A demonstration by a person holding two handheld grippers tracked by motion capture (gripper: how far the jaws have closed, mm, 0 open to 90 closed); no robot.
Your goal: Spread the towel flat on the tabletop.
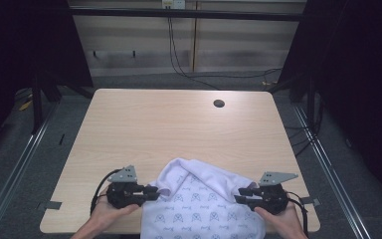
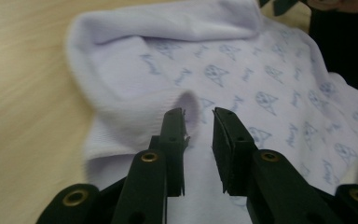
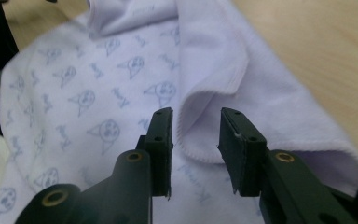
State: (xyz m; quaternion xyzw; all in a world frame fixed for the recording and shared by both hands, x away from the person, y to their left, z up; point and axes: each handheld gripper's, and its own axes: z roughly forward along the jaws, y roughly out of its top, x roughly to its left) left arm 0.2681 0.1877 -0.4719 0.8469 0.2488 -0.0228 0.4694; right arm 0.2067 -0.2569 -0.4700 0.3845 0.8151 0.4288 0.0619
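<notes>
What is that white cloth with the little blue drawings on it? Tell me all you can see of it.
The cloth is soft white fabric, seemingly fleece or knit, printed with small blue figures and script. It lies rumpled at the table's near edge, its far part folded over so the plain side shows, with a stitched hem along the fold. The left tongs and right tongs stand open at its two sides, their pads apart from the folds.

White printed cloth (image 1: 204,199), rumpled (far edge folded), table's near edge
</notes>
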